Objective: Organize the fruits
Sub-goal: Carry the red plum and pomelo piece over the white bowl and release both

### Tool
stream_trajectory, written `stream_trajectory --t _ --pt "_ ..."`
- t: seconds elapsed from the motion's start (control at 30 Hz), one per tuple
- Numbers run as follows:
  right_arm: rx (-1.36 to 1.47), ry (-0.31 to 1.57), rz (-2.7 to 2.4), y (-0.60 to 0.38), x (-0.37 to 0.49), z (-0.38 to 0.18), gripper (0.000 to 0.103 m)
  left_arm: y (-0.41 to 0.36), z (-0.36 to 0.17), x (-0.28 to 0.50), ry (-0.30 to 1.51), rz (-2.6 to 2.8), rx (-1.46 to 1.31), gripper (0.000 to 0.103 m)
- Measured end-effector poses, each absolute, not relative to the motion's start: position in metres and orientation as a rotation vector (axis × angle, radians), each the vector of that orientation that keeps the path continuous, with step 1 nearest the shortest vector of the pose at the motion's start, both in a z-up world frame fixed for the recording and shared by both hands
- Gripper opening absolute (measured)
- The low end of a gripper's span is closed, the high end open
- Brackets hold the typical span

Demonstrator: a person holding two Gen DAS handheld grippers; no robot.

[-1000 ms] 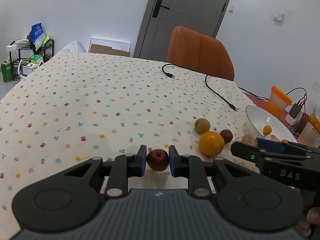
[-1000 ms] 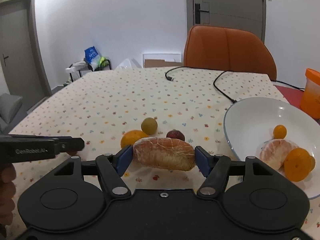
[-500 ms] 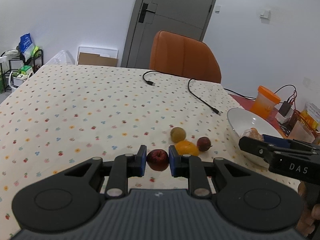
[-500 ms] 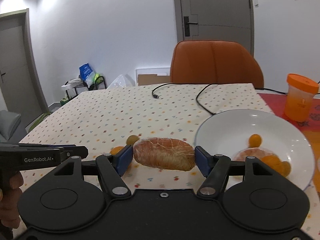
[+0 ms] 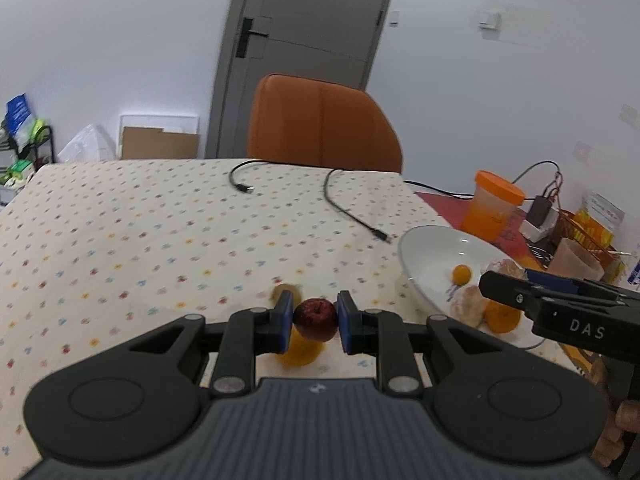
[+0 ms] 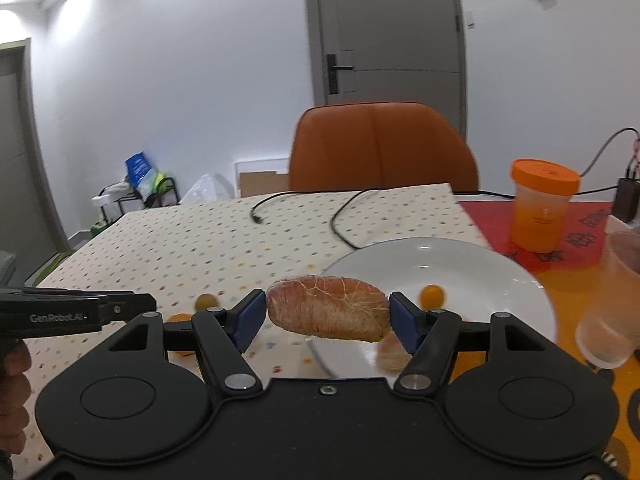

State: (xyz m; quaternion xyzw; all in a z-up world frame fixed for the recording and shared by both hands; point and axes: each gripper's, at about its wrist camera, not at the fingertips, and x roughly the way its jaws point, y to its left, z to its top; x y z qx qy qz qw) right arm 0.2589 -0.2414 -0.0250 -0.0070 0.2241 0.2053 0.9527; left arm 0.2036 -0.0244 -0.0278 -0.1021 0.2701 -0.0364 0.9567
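In the left wrist view the left gripper [image 5: 316, 322] has its 2 blue pads pressed on a small dark red fruit [image 5: 316, 319], round, glossy, with a dimple on top, carried above the cloth. Just under it an orange [image 5: 299, 350] is mostly hidden behind the fruit and the left finger, its outline smeared. At 11 o'clock from the red fruit a greenish-yellow fruit [image 5: 285, 292] peeks over the pad, too blurred to identify.

In the right wrist view the right gripper [image 6: 327, 314] is clamped at about half width on a peeled citrus piece [image 6: 327, 313], long, pinkish-orange, netted with white pith, lying crosswise between the pads over the near rim of the white bowl [image 6: 472, 264]. Its body hides part of the bowl's contents: 1 pale peeled piece [image 6: 394, 354] shows only below the right finger, and a small round orange fruit [image 6: 433, 295] sits at 1 o'clock from the held piece.

At 9 o'clock in that view the other gripper's black body crosses the frame edge, with part of a hand [image 6: 14, 396] cut off below it.

Farther back, 2 black cables [image 5: 348, 210] lie on the floral tablecloth [image 5: 120, 232]. An orange-lidded cup [image 6: 542, 204] stands at 2 o'clock on a red mat. Beyond the table's far edge is an orange chair [image 6: 382, 146], then a grey door [image 6: 384, 32].
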Motion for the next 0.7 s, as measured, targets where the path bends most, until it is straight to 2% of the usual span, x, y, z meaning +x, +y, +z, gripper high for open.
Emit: stream_trajectory --t 0.7 --pt "0.034 0.421 0.301 -0.308 0.278 -0.034 0.064 -0.09 -0.02 0.231 0.545 -0.15 -0.108 0.022"
